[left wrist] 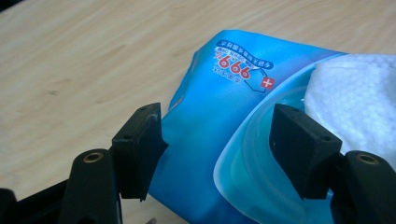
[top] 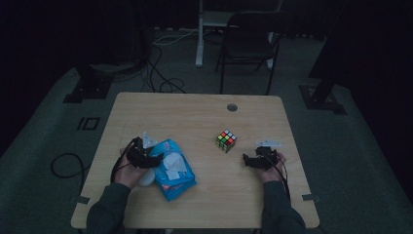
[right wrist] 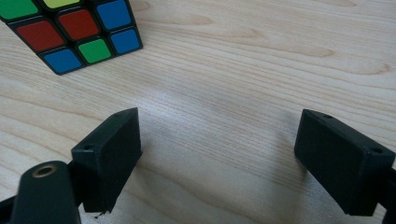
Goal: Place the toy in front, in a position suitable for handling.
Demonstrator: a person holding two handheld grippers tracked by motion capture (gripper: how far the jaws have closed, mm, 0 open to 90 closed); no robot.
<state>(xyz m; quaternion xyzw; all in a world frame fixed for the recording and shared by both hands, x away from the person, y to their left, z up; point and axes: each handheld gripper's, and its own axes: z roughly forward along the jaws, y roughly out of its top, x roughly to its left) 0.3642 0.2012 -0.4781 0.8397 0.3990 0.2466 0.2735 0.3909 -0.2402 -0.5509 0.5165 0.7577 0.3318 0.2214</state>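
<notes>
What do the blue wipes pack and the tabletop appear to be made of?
Wipes pack: soft glossy plastic film, judging by its creases and sheen, with what looks like a clear rigid plastic flip lid; the white sheet looks like fibrous nonwoven cloth. Table: light wood grain, satin finish, possibly laminate.

wipes pack [top: 171, 169] | blue, flap open, white wipe exposed | flat, table's front-left

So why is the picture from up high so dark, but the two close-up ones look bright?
The high view is dim all over, the floor nearly black beyond the table. The left gripper view is bright, the wipes pack sharp, with soft glare on its plastic lid. The right gripper view is bright too, with a pale sheen on the wood and the puzzle cube crisp.
</notes>
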